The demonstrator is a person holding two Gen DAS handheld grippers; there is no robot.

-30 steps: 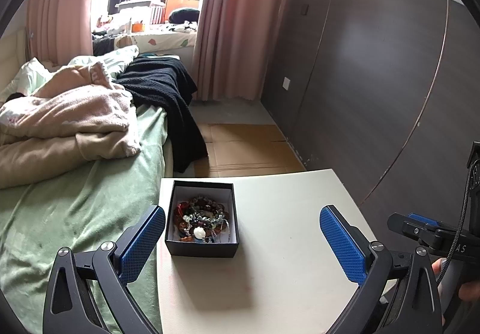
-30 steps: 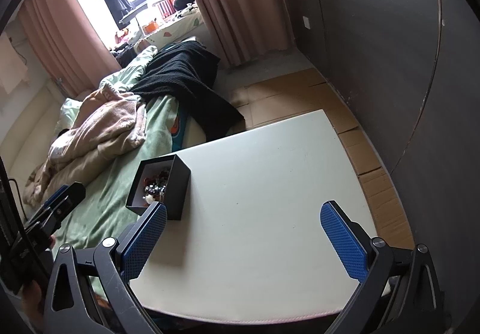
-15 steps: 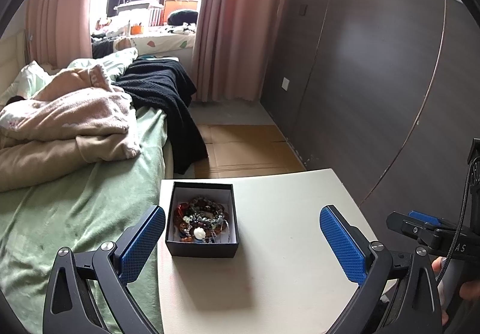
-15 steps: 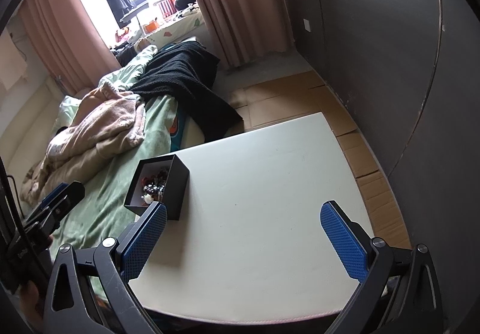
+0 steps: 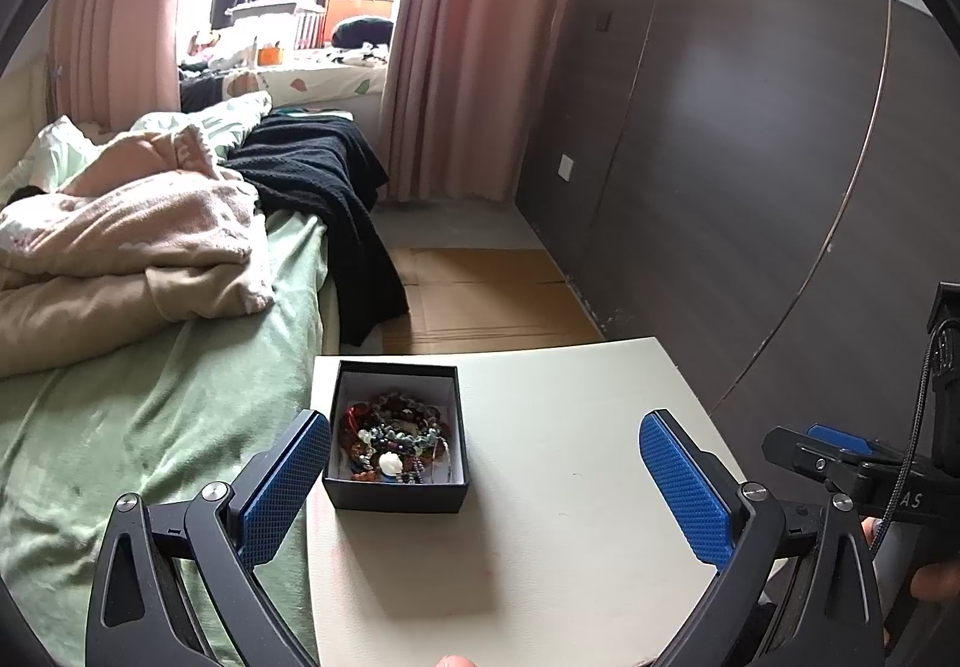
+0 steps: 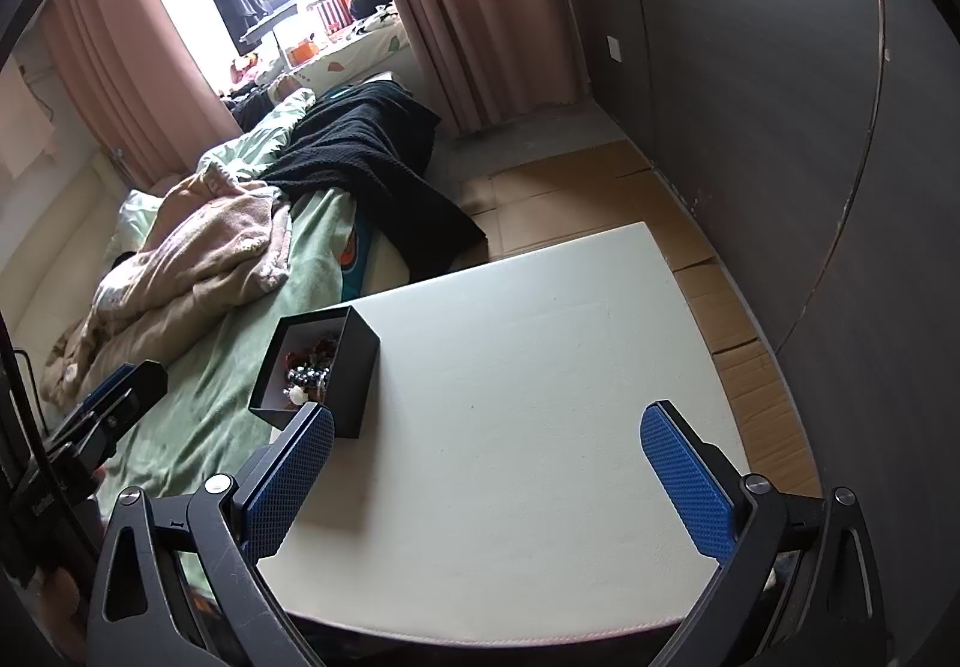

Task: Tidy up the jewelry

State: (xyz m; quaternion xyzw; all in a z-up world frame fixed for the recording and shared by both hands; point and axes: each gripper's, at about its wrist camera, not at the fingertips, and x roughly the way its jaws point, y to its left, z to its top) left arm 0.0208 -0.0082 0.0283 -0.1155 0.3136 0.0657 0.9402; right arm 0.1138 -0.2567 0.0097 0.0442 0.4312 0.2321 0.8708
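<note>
A black jewelry box [image 5: 396,490] sat on a white tabletop [image 5: 540,547] beside a bed [image 5: 150,397], the left gripper [image 5: 486,481] and right gripper [image 6: 489,478] both spread wide, empty

We note a black box [image 5: 397,498], lidless, white-lined, upright near the table's left edge; tangled beaded bracelets [image 5: 393,438] heaped inside, one white bead showing.

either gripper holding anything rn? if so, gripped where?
Nothing held. Left gripper and right gripper are both open and empty; the beaded jewelry sits untouched in the black box.
</note>
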